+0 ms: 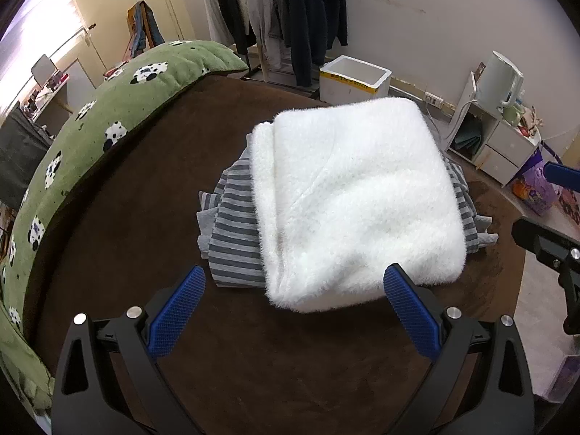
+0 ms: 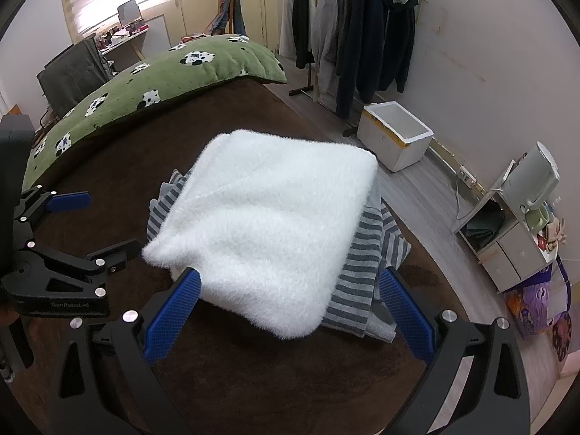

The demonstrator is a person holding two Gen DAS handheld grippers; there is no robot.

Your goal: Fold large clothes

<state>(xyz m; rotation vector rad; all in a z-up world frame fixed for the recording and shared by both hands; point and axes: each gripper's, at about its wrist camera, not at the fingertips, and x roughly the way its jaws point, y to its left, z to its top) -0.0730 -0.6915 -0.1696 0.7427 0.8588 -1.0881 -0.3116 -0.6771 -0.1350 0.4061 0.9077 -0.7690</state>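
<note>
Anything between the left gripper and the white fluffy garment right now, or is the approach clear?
Nothing visible stands in the way. The left gripper is open, its fingers spread either side of the near edge of the folded white fluffy garment, which lies on top of the striped garment on the brown bed cover.

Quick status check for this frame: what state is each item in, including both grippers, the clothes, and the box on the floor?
Left gripper: open, holding nothing.
Right gripper: open, holding nothing.
White fluffy garment: folded, lying on top of the striped garment.
Striped garment: folded, edges sticking out from under the white one.
Foam box: open, no lid, upright on the floor.
Coats: hanging on the rack.
</note>
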